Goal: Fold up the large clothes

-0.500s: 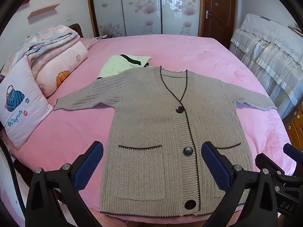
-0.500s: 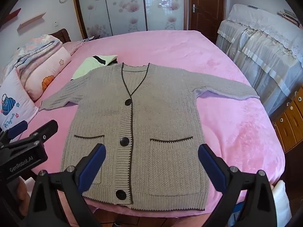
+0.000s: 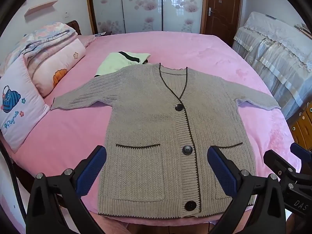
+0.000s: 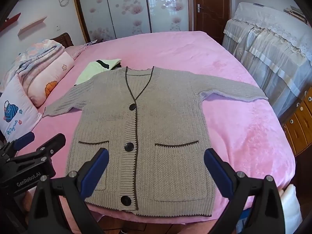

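A grey cardigan (image 3: 165, 128) is lying face up and flat on the pink bed (image 3: 175, 46), buttoned, with both sleeves spread out to the sides and its hem reaching the near edge of the mattress. The left hand-held gripper (image 3: 157, 170) is hovering over the hem with its blue pads (image 3: 90, 172) spread wide, holding nothing; one pad is sitting above the bare pink cover just left of the cardigan, the other above the right pocket. The right hand-held gripper (image 4: 156, 170) is hanging beside it, likewise spread wide and gripping nothing, its pads (image 4: 218, 172) straddling the right pocket and the lower button band. Whether either one is touching the knit is not clear. In the right wrist view the left hand-held gripper is showing at the left edge, above the bed's near corner.

A folded green garment (image 3: 120, 62) is lying just beyond the cardigan's left shoulder, partly tucked under it. Pillows (image 3: 17, 107) and a folded quilt (image 3: 44, 39) are sitting along the left side of the bed.
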{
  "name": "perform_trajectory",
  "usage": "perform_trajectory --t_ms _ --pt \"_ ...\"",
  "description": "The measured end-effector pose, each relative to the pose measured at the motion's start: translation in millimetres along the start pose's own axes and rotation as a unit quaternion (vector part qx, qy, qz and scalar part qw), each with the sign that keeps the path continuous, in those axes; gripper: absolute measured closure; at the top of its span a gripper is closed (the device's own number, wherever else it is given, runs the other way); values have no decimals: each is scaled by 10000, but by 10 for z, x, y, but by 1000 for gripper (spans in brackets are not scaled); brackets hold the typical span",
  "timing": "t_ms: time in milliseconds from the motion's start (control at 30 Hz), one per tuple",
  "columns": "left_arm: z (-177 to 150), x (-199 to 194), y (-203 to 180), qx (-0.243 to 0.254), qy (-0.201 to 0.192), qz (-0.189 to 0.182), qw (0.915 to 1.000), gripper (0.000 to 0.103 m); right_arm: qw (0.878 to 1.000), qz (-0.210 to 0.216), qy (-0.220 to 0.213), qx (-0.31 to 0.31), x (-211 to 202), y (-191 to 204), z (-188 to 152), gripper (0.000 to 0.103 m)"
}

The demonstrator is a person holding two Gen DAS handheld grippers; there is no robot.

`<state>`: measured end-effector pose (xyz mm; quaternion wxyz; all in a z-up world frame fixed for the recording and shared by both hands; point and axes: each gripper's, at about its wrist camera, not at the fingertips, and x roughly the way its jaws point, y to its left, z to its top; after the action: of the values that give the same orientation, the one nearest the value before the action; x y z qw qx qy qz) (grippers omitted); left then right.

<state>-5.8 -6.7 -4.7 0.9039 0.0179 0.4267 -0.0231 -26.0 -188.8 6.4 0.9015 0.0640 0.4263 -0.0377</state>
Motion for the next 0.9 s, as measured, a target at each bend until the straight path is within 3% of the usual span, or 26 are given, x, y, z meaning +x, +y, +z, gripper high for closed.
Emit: perform_trajectory --t_ms 300,633,900 --pt "-18 -70 -18 -140 -72 -87 9998 0 9997 -58 -115 -206 -60 4 -10 4" --pt "-68 -232 -154 49 -268 35 9996 0 9977 -341 -342 -481 -194 80 -38 4" --pt "-105 -265 -153 -54 -172 25 9998 0 9968 -325 -534 -492 -319 2 -105 4"
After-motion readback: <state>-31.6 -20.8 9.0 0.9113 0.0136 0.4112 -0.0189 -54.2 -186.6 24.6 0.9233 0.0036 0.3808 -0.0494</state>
